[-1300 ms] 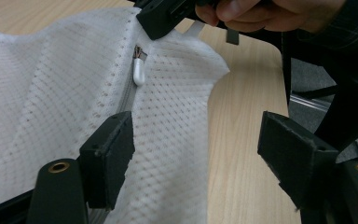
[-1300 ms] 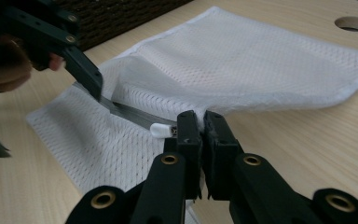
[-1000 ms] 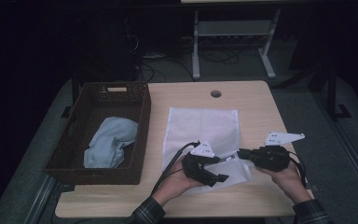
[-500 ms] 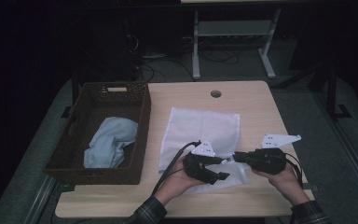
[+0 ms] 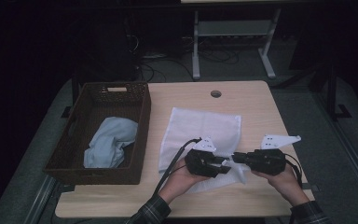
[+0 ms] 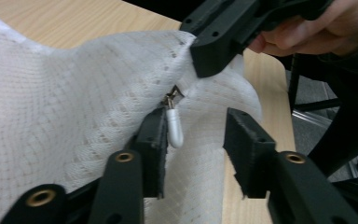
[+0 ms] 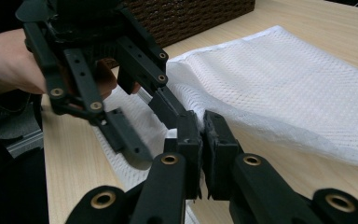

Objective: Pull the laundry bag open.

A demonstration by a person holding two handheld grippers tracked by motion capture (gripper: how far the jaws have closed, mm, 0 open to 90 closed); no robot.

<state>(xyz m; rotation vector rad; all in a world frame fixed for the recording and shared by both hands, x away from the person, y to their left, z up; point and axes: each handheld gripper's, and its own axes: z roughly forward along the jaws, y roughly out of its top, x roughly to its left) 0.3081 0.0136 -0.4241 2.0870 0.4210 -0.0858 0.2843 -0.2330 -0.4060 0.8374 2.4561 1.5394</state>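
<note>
A white mesh bag lies flat on the wooden table, with its near edge lifted. My right gripper is shut on that lifted edge. My left gripper faces it from the left. Its jaws have just been closing, and the bag's white zipper pull hangs between them. The pull rests against one pad while the other pad stands well apart from it. The right gripper's shut tips pinch the mesh just above the pull in the left gripper view.
A dark wicker basket stands on the left of the table with a crumpled light blue cloth inside. A round cable hole sits near the far edge. Cables trail from both grippers toward the person.
The left gripper's jaws have narrowed around the zipper pull. The right gripper has edged slightly left and nearer, still holding the bag's edge.
</note>
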